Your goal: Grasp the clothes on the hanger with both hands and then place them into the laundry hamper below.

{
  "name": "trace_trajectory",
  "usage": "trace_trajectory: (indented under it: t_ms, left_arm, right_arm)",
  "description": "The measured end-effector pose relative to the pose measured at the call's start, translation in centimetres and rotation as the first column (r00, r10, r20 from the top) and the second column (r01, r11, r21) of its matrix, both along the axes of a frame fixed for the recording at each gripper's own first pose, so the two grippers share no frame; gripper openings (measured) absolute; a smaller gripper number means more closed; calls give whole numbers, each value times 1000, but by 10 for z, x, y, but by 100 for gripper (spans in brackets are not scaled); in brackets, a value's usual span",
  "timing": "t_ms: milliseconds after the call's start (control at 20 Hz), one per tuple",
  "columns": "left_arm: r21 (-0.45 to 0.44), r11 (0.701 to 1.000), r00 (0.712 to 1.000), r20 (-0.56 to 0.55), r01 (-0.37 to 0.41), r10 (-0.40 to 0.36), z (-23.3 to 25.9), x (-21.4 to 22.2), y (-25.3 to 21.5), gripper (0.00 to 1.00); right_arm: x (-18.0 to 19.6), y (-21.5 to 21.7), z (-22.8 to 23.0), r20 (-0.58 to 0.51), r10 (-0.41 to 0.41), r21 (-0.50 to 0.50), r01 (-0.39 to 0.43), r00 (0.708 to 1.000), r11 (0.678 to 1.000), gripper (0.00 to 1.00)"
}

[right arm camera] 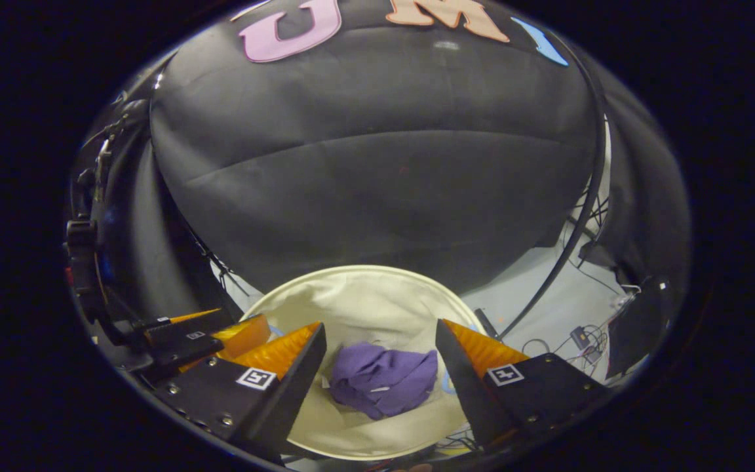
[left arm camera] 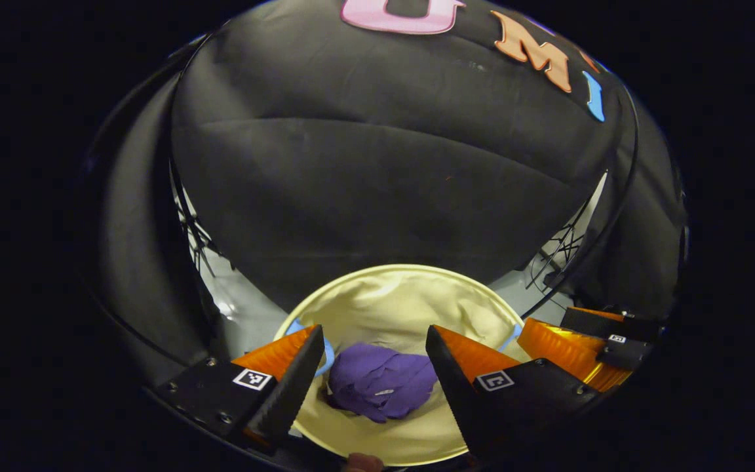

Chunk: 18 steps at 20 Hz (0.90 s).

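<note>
Fingers of the left gripper (left arm camera: pixel 367 380) stand spread wide apart, pinching nothing, above the laundry hamper (left arm camera: pixel 410 288). Between them, lower down, the purple clothes (left arm camera: pixel 381 381) lie in a crumpled heap on the hamper's pale cloth bottom, touching neither finger. In the left gripper view the right gripper (left arm camera: pixel 603 351) shows off to the right, just past the hamper's rim.

The right gripper (right arm camera: pixel 381 377) is likewise spread open and holds nothing; in its own view the clothes (right arm camera: pixel 384 380) lie between and below its fingers inside the hamper (right arm camera: pixel 358 288), and the left gripper (right arm camera: pixel 200 337) shows at the left, beside the rim.

The heap is bunched, somewhat wider than deep, its longer side running across from one finger towards the other; which end is which cannot be told. Nothing lies over it.

Around the round hamper there is grey floor (right arm camera: pixel 548 275), with loose cables (right arm camera: pixel 587 337) at the right in the right gripper view. Black cloth (left arm camera: pixel 384 183) of the booth's wall rises behind.
</note>
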<state>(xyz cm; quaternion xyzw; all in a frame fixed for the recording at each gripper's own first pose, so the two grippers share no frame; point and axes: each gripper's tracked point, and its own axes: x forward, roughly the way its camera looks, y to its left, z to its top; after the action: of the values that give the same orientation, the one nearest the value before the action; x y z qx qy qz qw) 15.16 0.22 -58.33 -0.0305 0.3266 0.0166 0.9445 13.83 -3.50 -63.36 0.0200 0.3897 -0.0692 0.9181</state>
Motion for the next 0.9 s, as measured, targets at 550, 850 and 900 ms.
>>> trace_trajectory:
  t_ms: [550,850,900]
  left_arm:
    - [43,999,990,140,18,-24,139,-32,9,97]
    - [40,995,976,197,87,-93,214,-39,-5,97]
    - [41,994,971,217,98,-105,229,-37,-7,97]
  right_arm:
    - [0,20,131,183,36,-54,-26,982,998,100]
    - [11,30,208,282,30,-48,-17,959,999,100]
    - [13,32,223,300,28,-44,-15,954,999,100]
